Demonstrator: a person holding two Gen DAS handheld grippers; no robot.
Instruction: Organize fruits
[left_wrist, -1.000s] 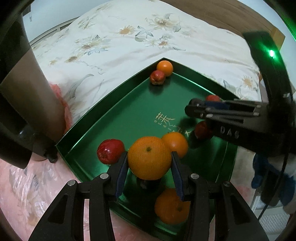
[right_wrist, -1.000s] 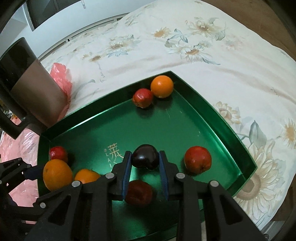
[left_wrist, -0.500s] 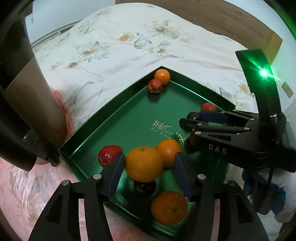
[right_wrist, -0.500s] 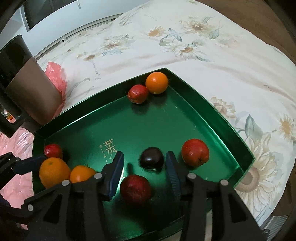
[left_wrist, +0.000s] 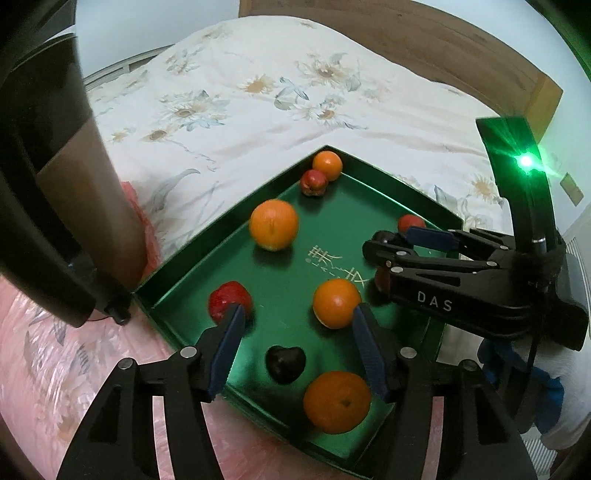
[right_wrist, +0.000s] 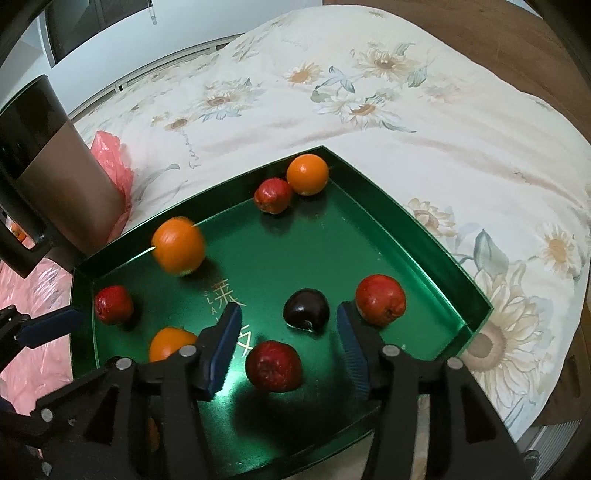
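Note:
A green tray (left_wrist: 207, 254) (right_wrist: 406, 221) on the bed holds several oranges and red fruits. My left gripper (left_wrist: 297, 332) hangs over its near corner, its jaws opening with nothing pressed between them. A large orange (left_wrist: 273, 224) (right_wrist: 179, 245) shows blurred near the left wall, apart from the fingers. A dark plum (left_wrist: 285, 363) lies under the left gripper, with oranges (left_wrist: 337, 302) (left_wrist: 337, 401) beside it. My right gripper (right_wrist: 288, 332) (left_wrist: 380, 247) is opening too. A second dark plum (right_wrist: 306, 308) rests on the tray floor just ahead of its pads, untouched, with a red fruit (right_wrist: 273, 365) below.
A tall dark canister with a brown band (left_wrist: 74, 184) (right_wrist: 44, 166) stands by the tray's left corner, beside a pink plastic bag (right_wrist: 110, 158). An orange (right_wrist: 307, 174) and a red fruit (right_wrist: 272, 195) sit in the far corner. A floral bedspread (left_wrist: 258, 92) surrounds the tray.
The left gripper opened and let go of the large orange, which has moved away toward the far left of the tray. The right gripper opened and released the dark plum onto the tray.

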